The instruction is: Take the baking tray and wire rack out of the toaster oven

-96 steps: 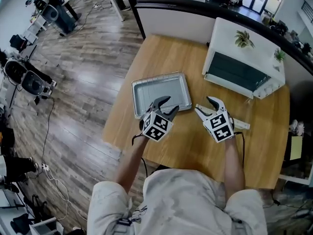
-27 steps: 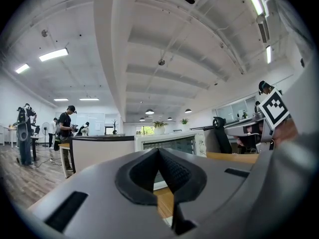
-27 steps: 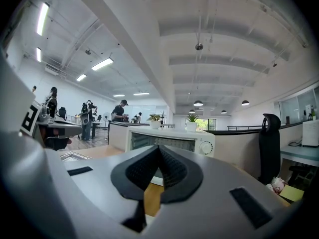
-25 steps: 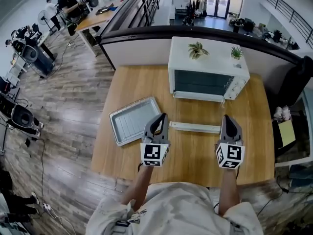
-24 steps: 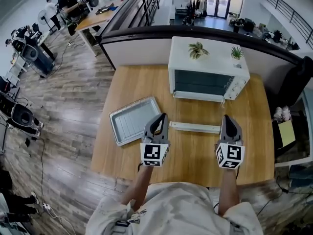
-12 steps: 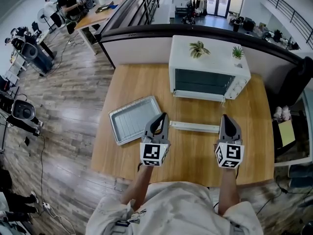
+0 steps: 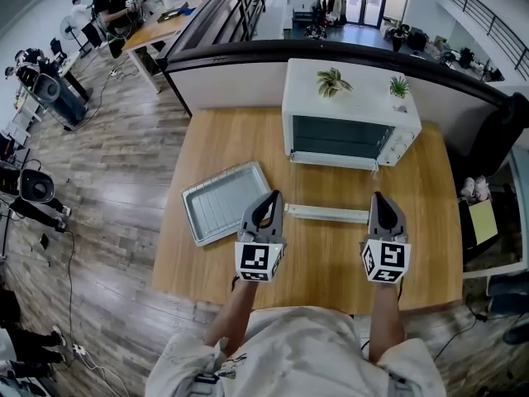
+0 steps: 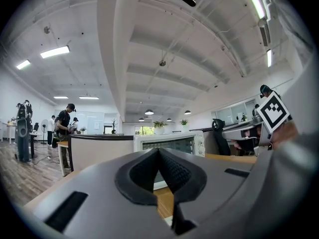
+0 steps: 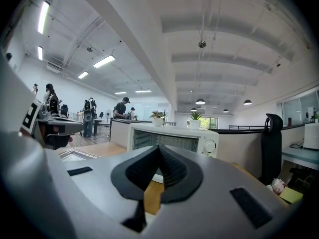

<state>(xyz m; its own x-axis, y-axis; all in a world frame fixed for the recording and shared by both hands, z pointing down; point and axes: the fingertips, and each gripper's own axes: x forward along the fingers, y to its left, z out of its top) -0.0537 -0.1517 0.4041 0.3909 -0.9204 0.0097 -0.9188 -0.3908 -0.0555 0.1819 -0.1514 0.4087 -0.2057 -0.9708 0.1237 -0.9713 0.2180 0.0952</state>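
The white toaster oven (image 7: 351,126) stands at the back of the wooden table (image 7: 331,263) with its dark glass door closed. The empty silver baking tray (image 7: 221,201) lies flat on the table at the left. A long narrow white strip (image 7: 326,214) lies in front of the oven; no wire rack can be made out. My left gripper (image 7: 269,201) is shut and empty just right of the tray. My right gripper (image 7: 383,198) is shut and empty near the strip's right end. Both point level at the oven (image 8: 169,143) (image 9: 174,136), with the left fingertips (image 8: 158,151) and right fingertips (image 9: 158,148) closed together.
Two small potted plants (image 7: 332,83) (image 7: 399,87) sit on the oven. A dark partition wall (image 7: 248,60) runs behind the table. A side shelf (image 7: 483,222) with small items stands at the right. People stand at desks (image 7: 153,23) far left.
Since the earliest frame both grippers have gone from open to shut and now sit side by side, and the view has turned square to the oven. Over the last second nothing moved.
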